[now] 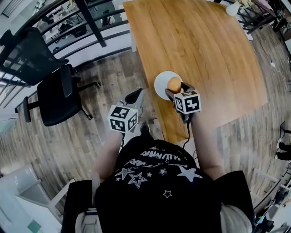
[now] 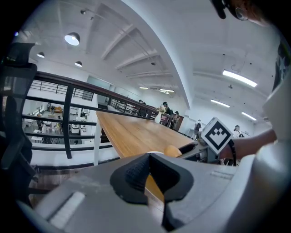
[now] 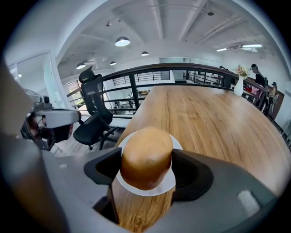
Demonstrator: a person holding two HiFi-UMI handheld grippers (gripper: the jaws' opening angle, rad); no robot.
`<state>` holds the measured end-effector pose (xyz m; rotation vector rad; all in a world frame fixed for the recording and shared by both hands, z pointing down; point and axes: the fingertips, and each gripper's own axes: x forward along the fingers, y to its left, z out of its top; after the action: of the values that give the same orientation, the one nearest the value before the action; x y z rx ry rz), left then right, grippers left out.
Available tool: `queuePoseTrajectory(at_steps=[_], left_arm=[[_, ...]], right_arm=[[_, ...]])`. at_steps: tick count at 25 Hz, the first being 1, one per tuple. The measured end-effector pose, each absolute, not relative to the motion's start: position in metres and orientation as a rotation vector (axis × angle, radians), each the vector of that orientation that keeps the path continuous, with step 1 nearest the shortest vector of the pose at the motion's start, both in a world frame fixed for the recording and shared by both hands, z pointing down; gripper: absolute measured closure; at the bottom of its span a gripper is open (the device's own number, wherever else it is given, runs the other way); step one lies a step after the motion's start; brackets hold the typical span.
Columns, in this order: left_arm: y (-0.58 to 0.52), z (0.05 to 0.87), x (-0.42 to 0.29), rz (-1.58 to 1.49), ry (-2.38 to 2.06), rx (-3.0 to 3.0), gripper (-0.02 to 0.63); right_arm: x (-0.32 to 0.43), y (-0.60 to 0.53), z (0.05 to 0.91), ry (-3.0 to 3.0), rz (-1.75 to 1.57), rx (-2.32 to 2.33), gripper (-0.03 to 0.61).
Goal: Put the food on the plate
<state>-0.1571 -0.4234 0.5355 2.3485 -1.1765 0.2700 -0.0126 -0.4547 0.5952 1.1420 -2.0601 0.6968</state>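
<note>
My right gripper (image 1: 176,90) is clamped on the bun (image 3: 146,157) just over the plate (image 1: 160,82) at the table's (image 1: 204,50) near left edge, so I should lower gently and release it centred, while the left gripper (image 1: 135,97), jaws together and empty, hangs off to the left.

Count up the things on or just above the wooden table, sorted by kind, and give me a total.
Bread roll: 1
White plate: 1
White vase: 1
Total: 3
</note>
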Motion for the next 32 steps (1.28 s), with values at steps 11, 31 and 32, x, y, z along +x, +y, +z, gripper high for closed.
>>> queuePoseTrajectory(at_steps=[11,31,32], left_arm=[[-0.431,0.544,-0.164,0.280,-1.172,2.325,0.612],[-0.426,0.547,-0.171,0.277,-1.195,2.312,0.612],[-0.424,0.546,-0.171,0.275,-1.201,2.306,0.612]], right_arm=[[-0.025,-0.458,0.615,-1.913,0.564,1.000,0.229],[-0.035,-0.463,0.606,-1.964,0.494,1.078,0.183],[-0.034,-0.462,0.604,-1.970,0.487,1.085,0.183]])
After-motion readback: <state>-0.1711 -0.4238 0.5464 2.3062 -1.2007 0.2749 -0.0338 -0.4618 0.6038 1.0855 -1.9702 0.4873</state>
